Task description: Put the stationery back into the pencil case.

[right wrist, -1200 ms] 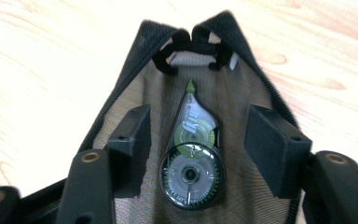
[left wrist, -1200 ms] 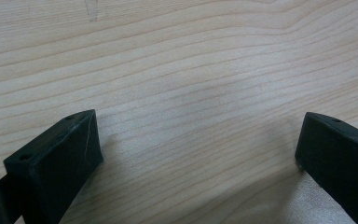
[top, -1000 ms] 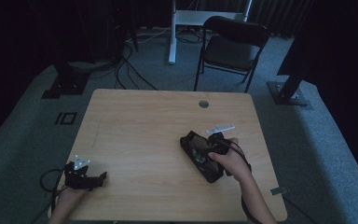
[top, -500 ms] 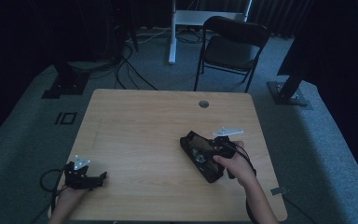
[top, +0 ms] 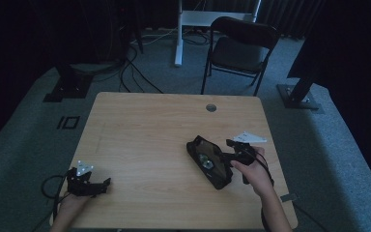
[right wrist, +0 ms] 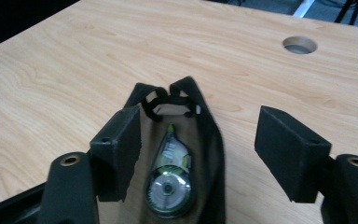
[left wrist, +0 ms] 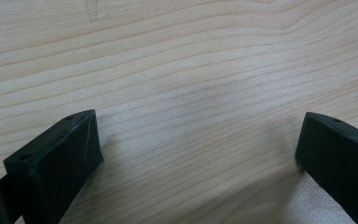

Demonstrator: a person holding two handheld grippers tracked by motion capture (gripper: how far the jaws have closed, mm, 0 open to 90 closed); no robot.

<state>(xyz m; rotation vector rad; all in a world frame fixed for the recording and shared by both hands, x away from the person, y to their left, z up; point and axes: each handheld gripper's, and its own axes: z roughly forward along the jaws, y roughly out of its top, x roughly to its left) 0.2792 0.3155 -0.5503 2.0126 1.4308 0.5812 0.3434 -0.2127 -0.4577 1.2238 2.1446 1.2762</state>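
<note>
A black pouch [top: 217, 171] lies open on the wooden table [top: 149, 130], right of centre. Inside it rests a green and clear correction tape dispenser [right wrist: 169, 185], also seen from above as a pale spot [top: 204, 160]. My right gripper [top: 226, 154] is held by a hand at the pouch's right side, jaws open. In the right gripper view the gripper [right wrist: 198, 149] straddles the pouch [right wrist: 209, 126], with the left jaw over the pouch's left edge and nothing pinched. My left gripper [top: 104, 185] rests near the front left corner, open over bare wood [left wrist: 198, 149].
A round cable hole [top: 211, 107] sits near the table's far edge. A black folding chair [top: 239, 50] stands behind the table. Cables and stand bases lie on the grey floor around it. A forearm [top: 275, 212] crosses the front right corner.
My right gripper and its hand have drawn slightly to the right, off the pouch's top. The left gripper has not moved.
</note>
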